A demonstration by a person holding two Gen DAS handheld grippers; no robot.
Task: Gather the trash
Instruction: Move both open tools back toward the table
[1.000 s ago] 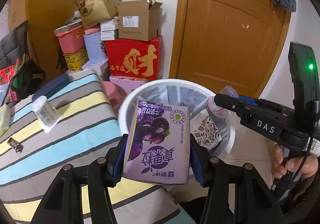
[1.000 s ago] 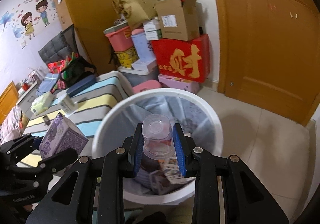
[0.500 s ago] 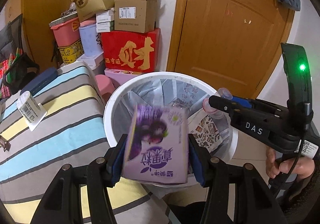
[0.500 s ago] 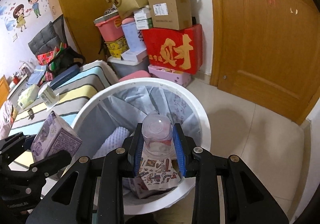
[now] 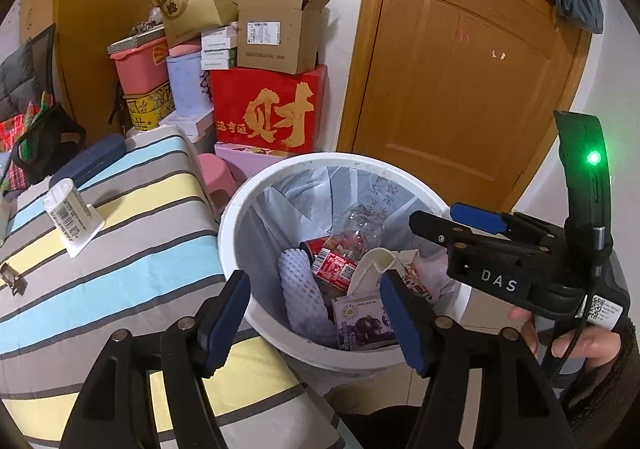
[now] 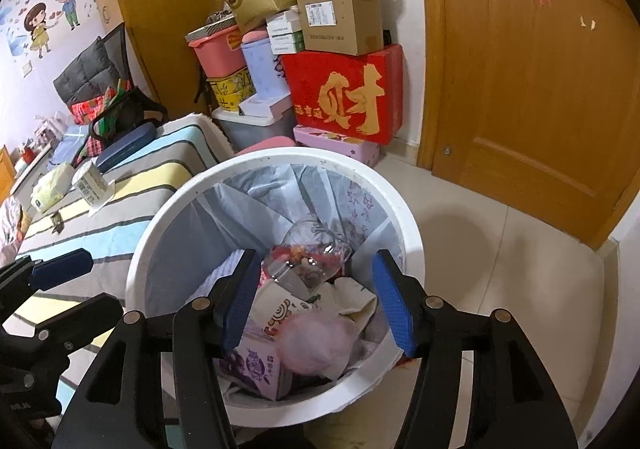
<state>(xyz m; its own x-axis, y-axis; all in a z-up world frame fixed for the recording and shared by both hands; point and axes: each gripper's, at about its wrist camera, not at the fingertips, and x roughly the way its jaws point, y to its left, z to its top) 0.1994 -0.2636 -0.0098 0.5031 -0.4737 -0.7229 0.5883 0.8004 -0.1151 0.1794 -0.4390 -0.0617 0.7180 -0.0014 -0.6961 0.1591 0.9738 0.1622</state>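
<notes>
Both grippers (image 5: 316, 313) (image 6: 316, 301) tilted down, jaws opening, over bin (image 5: 240, 205).

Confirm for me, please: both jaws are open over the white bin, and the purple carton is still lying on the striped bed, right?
Not quite. The purple carton is not on the striped bed; it lies inside the white bin among the other trash, as the left wrist view shows. The rest holds: the left gripper and right gripper are over the bin, jaws opening with nothing between them.
</notes>
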